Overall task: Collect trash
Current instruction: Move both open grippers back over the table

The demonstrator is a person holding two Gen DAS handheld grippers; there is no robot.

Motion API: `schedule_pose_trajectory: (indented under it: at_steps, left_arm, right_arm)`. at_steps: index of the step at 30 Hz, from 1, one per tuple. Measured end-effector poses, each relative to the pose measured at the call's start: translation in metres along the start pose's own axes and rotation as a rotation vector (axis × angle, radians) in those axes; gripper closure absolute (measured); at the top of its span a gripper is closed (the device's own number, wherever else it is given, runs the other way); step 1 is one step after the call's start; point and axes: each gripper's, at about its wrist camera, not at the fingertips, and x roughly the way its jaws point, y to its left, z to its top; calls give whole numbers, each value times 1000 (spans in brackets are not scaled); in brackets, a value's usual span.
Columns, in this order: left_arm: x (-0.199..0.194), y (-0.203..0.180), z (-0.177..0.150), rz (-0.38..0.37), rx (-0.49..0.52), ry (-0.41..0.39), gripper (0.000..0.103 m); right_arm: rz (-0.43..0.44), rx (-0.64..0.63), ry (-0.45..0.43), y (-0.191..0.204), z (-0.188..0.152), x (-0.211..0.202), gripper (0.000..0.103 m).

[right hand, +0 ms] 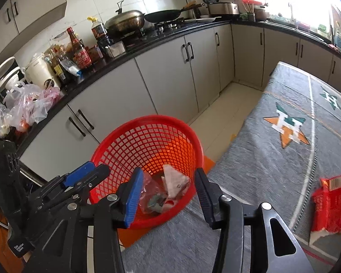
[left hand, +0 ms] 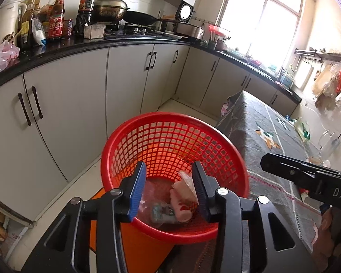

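Trash already sits in the red basket (left hand: 175, 175): a clear plastic bag (right hand: 151, 191), a pale pink wrapper (right hand: 175, 180) and some small greenish bits at the bottom. Basket stands on an orange stool (left hand: 134, 238) just beside the bench (right hand: 272, 159), which carries a grey star-print cloth.

Left tongs (left hand: 169, 192) hang over the basket mouth, spread wide, nothing between the pads; whatever they carried looks to be in w/ the rest. Right tongs (right hand: 168, 195) are also spread and empty, aimed toward the basket's near rim and the bench edge.

Likely next item: the red snack packet (right hand: 329, 204) lying flat on the bench to the right of the right tongs, torn white edge showing at its lower end.

To do the step well, approx:
- Right tongs are the nearer pair; they should swing right and go in low along the cloth.
- Packet is thin and crinkly, so pinch a raised edge or the torn end, not the flat face. Avoid catching cloth w/ it.
- Left tongs should clear the basket opening first, so the two don't collide over it.
- Release only once well inside the rim; light film can drift out.
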Motion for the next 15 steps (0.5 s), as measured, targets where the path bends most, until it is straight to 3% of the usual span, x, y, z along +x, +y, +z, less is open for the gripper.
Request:
schedule_pose_trajectory:
  at_steps: [7, 15]
  left_arm:
    - [-14, -34, -14, -40, 62, -13, 53]
    - [-6, -100, -35, -105, 175, 37, 50]
  right_arm:
    - [-9, 35, -25, -21, -25, -30, 52]
    - [-36, 103, -47, -59, -57, -66, 52]
